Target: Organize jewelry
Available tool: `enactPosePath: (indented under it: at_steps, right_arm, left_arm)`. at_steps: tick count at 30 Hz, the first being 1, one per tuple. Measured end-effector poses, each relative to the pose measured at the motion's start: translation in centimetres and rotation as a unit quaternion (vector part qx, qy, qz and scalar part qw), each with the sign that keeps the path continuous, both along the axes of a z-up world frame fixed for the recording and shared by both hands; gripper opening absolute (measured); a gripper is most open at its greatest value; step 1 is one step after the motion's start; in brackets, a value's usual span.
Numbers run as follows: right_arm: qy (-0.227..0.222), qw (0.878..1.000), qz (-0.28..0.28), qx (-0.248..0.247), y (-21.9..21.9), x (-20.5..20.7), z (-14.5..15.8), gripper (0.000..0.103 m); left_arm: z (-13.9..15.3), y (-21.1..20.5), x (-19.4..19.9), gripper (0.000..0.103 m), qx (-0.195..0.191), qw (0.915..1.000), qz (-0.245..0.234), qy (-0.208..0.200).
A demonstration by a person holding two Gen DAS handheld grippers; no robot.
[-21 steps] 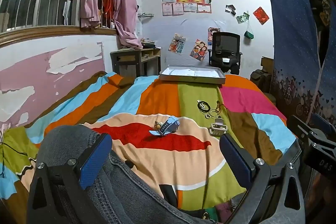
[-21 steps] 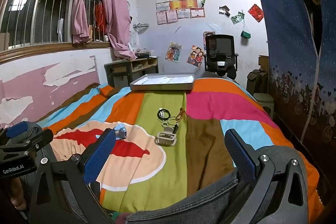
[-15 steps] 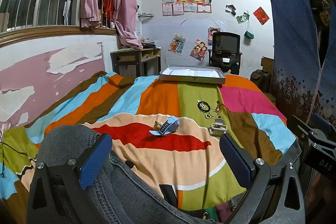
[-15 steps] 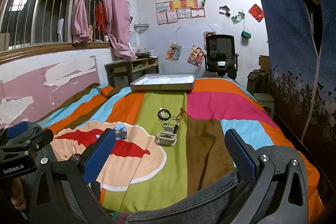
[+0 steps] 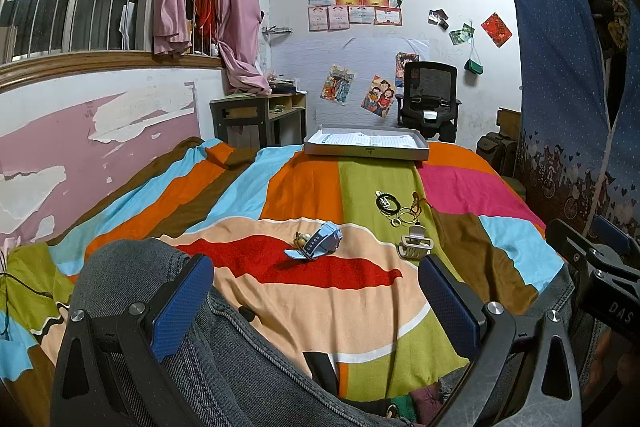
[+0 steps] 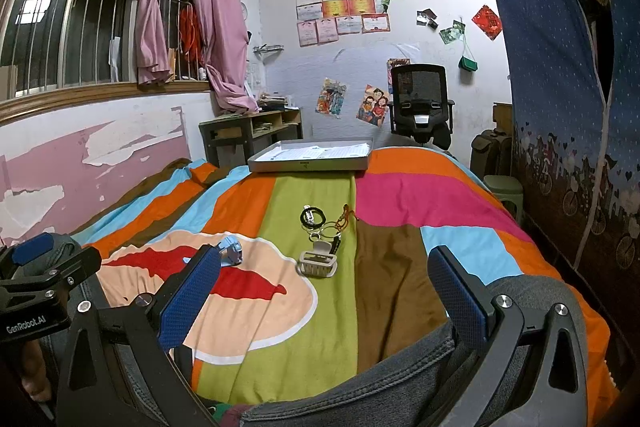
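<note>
Jewelry lies on a striped bedspread ahead of both grippers. A light blue watch [image 5: 322, 245] [image 6: 231, 253] sits on the red patch with a small beaded piece [image 5: 300, 238] beside it. A beige hair claw clip [image 5: 415, 246] [image 6: 318, 260] rests on the green stripe. Beyond it lie a black bracelet [image 5: 385, 201] [image 6: 312, 217] and thin rings on a red cord [image 5: 409, 213] [image 6: 335, 227]. A shallow grey box [image 5: 366, 147] [image 6: 310, 157] stands at the bed's far end. My left gripper [image 5: 316, 301] and right gripper [image 6: 326, 297] are both open, empty, held low over denim-clad knees.
The bed [image 5: 304, 187] runs along a peeling pink wall on the left. A wooden desk [image 5: 258, 117] and a black office chair [image 5: 430, 99] stand behind it. A blue curtain [image 5: 560, 87] hangs to the right, with a green stool [image 6: 504, 189] near it.
</note>
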State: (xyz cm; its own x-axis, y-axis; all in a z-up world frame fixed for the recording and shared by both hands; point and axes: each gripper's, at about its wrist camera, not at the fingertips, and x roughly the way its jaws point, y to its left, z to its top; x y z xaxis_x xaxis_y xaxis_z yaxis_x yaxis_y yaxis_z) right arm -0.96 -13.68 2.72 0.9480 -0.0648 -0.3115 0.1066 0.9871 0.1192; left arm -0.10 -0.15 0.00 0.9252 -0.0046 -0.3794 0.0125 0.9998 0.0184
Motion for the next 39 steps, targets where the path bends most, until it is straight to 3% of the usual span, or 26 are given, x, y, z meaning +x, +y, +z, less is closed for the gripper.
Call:
enactPosePath:
  at_steps: [39]
  right_arm:
    - [0.001, 1.0, 0.0, 0.006, -0.19, 0.04, 0.07, 0.102]
  left_arm:
    - [0.0, -0.1, -0.07, 0.103, 0.003, 1.0, 0.0, -0.002]
